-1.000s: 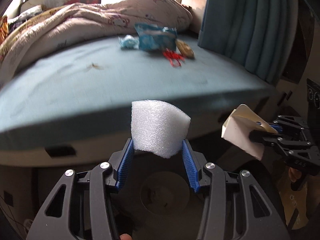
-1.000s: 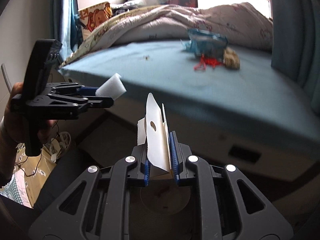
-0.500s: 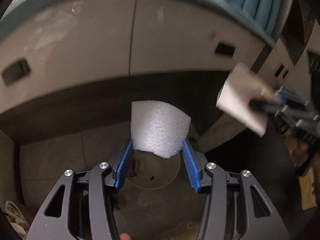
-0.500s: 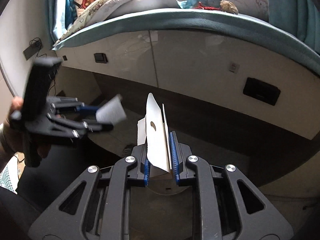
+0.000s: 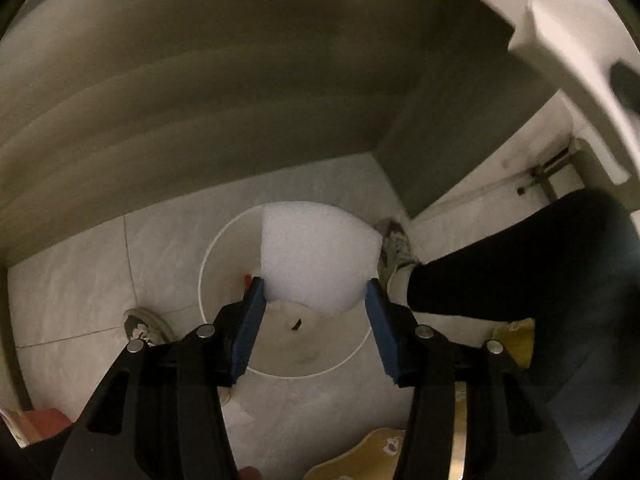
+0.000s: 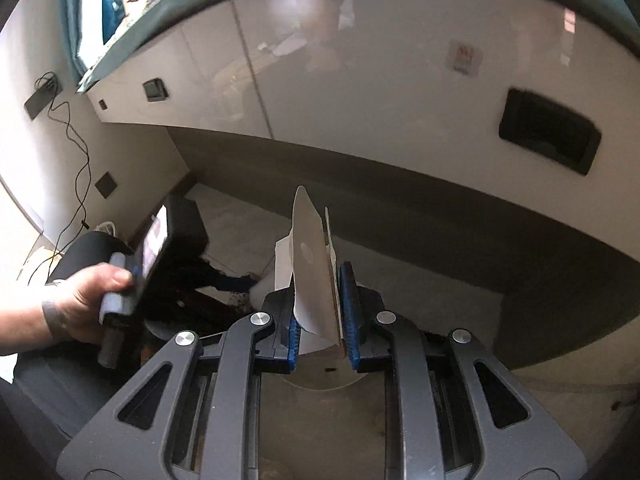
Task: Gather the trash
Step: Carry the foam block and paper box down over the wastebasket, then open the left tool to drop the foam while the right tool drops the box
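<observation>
Between left tongs (image 5: 314, 300), foam (image 5: 316, 256), over bin (image 5: 224, 248)

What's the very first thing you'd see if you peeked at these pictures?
The big white foam chunk, pinched in the left claw, hanging right above a round white bin on the tiled floor. Next, the flattened white carton, standing upright, squeezed in the right claw in front of the glossy bed base.

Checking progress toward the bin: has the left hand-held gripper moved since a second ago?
Yes. The left hand-held gripper, shut on the foam piece, swung down from facing the bed to point at the white bin on the floor.
</observation>
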Demonstrator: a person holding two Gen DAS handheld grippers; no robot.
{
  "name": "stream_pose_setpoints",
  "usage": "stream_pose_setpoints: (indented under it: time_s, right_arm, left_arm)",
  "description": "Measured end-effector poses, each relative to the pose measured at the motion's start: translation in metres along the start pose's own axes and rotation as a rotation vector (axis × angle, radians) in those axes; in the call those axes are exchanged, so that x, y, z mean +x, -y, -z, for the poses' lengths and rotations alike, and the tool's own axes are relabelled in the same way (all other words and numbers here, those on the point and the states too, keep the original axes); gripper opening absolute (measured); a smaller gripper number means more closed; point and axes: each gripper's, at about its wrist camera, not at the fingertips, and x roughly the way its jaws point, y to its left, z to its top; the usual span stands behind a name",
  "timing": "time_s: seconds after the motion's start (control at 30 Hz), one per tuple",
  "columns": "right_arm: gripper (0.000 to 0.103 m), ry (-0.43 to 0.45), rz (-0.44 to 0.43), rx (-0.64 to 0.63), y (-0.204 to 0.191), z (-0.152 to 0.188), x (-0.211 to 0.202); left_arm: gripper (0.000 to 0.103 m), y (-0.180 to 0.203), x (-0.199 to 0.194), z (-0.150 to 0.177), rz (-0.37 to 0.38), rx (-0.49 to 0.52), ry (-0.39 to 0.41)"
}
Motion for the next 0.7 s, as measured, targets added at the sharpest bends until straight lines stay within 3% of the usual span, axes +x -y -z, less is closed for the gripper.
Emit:
stream_pose_setpoints:
  time_s: [0.07,0.13,0.17,0.4,0.7]
  right_arm:
    - [0.016,-0.003,0.001,0.017,0.003,-0.001,0.006]
    - [0.016,-0.005,-0.002,0.028,0.007,-0.001,0.01]
    - [0.016,-0.006,-0.002,0.03,0.008,0.001,0.012]
    - [0.016,-0.031,-0.01,0.026,0.005,0.003,0.023]
    - [0.016,-0.147,-0.042,-0.012,-0.016,0.014,0.071]
  left_arm:
    - [0.057,-0.001,0.01,-0.005,0.006,0.001,-0.02]
    - [0.076,-0.003,0.016,-0.008,-0.016,0.007,-0.024]
    - [0.093,-0.005,0.016,-0.008,-0.029,0.007,-0.024]
    - [0.097,-0.025,-0.01,-0.011,-0.029,-0.076,0.033]
    - [0.097,-0.065,-0.079,-0.005,-0.056,-0.145,0.192]
